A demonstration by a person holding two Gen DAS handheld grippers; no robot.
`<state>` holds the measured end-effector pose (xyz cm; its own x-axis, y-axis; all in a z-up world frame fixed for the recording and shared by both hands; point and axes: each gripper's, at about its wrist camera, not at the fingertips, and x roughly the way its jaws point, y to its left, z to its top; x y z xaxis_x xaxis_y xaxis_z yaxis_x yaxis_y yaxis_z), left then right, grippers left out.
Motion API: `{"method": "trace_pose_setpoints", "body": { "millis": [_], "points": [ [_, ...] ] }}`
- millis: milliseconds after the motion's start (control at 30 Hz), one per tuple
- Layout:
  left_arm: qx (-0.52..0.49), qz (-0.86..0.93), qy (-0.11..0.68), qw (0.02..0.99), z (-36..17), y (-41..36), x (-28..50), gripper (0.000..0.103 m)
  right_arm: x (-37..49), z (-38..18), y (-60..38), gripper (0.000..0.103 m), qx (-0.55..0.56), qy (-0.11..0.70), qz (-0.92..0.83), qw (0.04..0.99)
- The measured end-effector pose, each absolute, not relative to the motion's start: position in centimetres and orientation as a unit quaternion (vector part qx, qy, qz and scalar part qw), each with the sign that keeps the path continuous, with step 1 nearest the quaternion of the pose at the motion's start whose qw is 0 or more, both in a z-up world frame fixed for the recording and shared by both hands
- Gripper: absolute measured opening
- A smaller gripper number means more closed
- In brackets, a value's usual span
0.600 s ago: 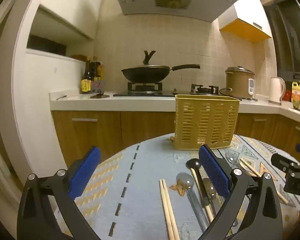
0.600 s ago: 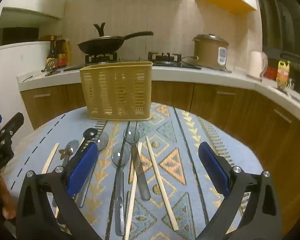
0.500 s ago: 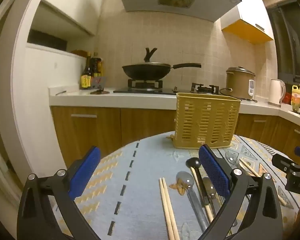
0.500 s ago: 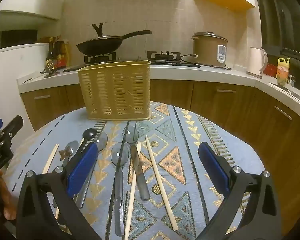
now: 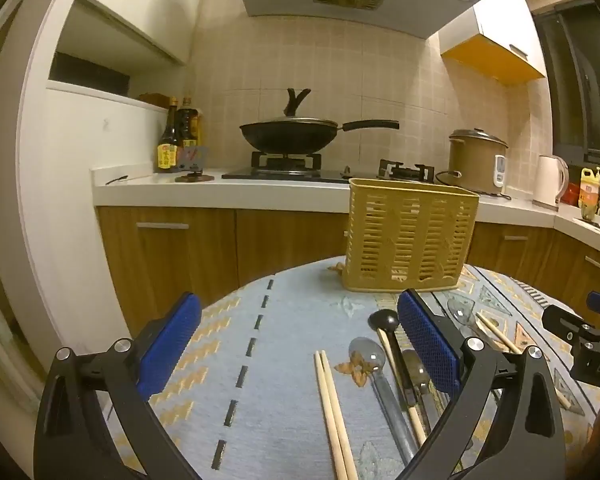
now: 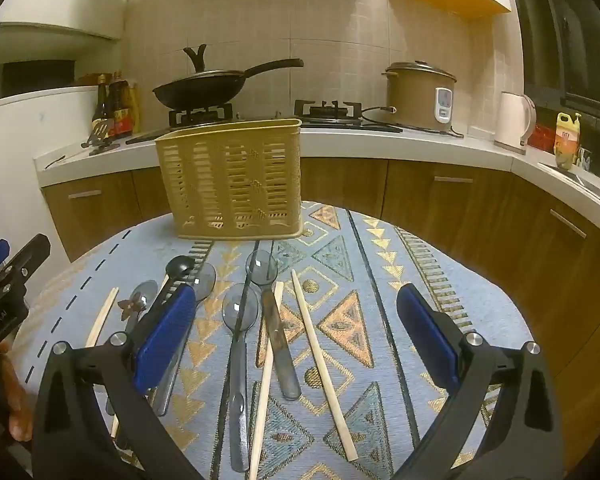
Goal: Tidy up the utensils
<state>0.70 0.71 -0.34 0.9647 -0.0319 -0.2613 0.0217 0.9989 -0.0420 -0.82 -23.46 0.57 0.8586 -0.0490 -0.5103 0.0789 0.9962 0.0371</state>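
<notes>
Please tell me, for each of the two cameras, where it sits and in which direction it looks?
Left wrist: sits on the open left gripper, facing the yellow basket and stove; the right gripper shows at the right edge.
Right wrist: sits on the open right gripper, looking down over spoons and chopsticks; a hand shows lower left.
Shared: basket, wok, patterned tablecloth.

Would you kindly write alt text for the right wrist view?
The open right gripper hovers empty over clear plastic spoons and pale wooden chopsticks lying on a blue patterned tablecloth. A slotted yellow plastic utensil basket stands upright behind them, before a kitchen counter.
</notes>
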Motion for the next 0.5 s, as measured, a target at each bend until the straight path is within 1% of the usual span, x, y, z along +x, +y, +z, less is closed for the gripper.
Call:
{"method": "trace_pose_setpoints", "body": {
  "millis": [500],
  "points": [
    [-0.015,-0.019,0.138,0.990,-0.34,0.89,0.77,0.095,-1.18,0.90,-23.22,0.095,0.023,0.255,-0.029,0.966]
  ]
}}
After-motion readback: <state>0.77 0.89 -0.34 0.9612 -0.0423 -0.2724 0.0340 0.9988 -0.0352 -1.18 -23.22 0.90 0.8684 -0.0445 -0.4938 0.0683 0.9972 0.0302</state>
